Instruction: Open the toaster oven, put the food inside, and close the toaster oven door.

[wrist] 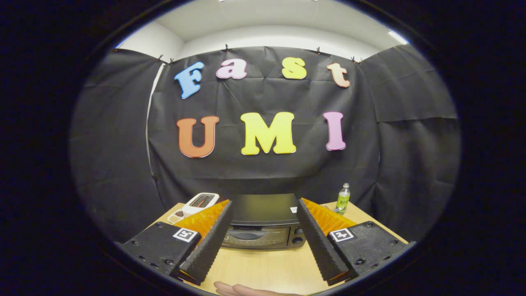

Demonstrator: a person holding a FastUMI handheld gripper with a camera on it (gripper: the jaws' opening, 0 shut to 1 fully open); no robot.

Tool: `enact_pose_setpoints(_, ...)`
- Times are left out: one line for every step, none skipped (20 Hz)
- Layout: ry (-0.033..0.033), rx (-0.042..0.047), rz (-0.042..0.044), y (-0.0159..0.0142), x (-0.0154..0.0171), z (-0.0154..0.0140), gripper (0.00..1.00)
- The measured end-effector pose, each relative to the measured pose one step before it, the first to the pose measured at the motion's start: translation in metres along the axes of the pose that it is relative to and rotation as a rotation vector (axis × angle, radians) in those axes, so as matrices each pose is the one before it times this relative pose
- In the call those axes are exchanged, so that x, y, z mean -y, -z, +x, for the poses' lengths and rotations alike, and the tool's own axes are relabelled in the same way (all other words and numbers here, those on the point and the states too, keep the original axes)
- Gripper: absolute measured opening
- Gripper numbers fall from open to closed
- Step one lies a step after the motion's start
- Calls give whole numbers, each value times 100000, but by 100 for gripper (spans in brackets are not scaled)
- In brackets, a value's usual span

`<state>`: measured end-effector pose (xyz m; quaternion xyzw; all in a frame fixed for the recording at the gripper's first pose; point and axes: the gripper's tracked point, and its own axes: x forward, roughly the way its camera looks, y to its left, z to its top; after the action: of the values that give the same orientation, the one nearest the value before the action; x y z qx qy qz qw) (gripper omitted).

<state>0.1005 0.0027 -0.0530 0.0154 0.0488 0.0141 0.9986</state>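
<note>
We see a light wooden table (267,267) carrying a black toaster oven (263,224), white toaster (200,202), small dish (177,215), green-labelled bottle (343,198).

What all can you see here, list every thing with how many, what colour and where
toaster oven: one, black, door shut, on the table just beyond the open fingers
toaster: one, white, left of the toaster oven
small dish: one, pale with dark bits in it, in front of the toaster
bottle: one, clear with green label, right of the toaster oven
table: one, light wood
gripper: one, open, holding nothing
hand: one, resting on the table's near edge below the fingers
</note>
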Motion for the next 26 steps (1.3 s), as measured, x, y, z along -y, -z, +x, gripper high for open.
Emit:
enact_pose_setpoints(-240,-645,559,552,-27,1427,100)
enact_pose_setpoints(725,-1592,392,771,129,1491,100)
enact_pose_setpoints(521,-1744,619,1034,291,1221,100)
enact_pose_setpoints(-114,-1670,836,830,-21,1320,100)
enact_pose_setpoints(23,-1742,654,1030,-23,1384,100)
enact_pose_setpoints(646,-1989,426,984,176,1135,100)
enact_pose_setpoints(-246,-1706,-309,1161,-57,1111,100)
enact_pose_setpoints(108,-1800,-603,864,-124,1000,100)
enact_pose_setpoints(314,-1411,-520,857,-32,929,100)
enact_pose_setpoints(101,-1031,-1086,577,-150,852,100)
enact_pose_setpoints(466,-1595,-967,726,-133,792,100)
enact_pose_setpoints(-210,-1560,-602,594,-235,652,100)
enact_pose_setpoints(-1058,-1936,-654,654,-459,497,100)
enact_pose_setpoints(-767,-1556,-125,451,-368,346,100)
enact_pose_setpoints(-420,-1442,-775,619,-74,408,100)
enact_pose_setpoints(666,-759,-549,318,10,285,100)
enact_pose_setpoints(-394,-512,-744,255,-290,304,100)
enact_pose_setpoints(-503,-931,-749,262,-451,399,100)
enact_pose_setpoints(-431,-1052,-475,306,-341,561,100)
enact_pose_setpoints(44,-1061,-1120,233,-370,560,100)
enact_pose_setpoints(1075,-606,-485,289,-235,431,100)
enact_pose_setpoints(1022,-1127,-950,300,-253,511,100)
enact_pose_setpoints(425,-1855,-662,503,-373,452,100)
enact_pose_setpoints(-109,1106,903,-120,-211,188,100)
enact_pose_setpoints(541,-180,682,252,-21,193,100)
enact_pose_setpoints(364,268,1390,113,116,-252,100)
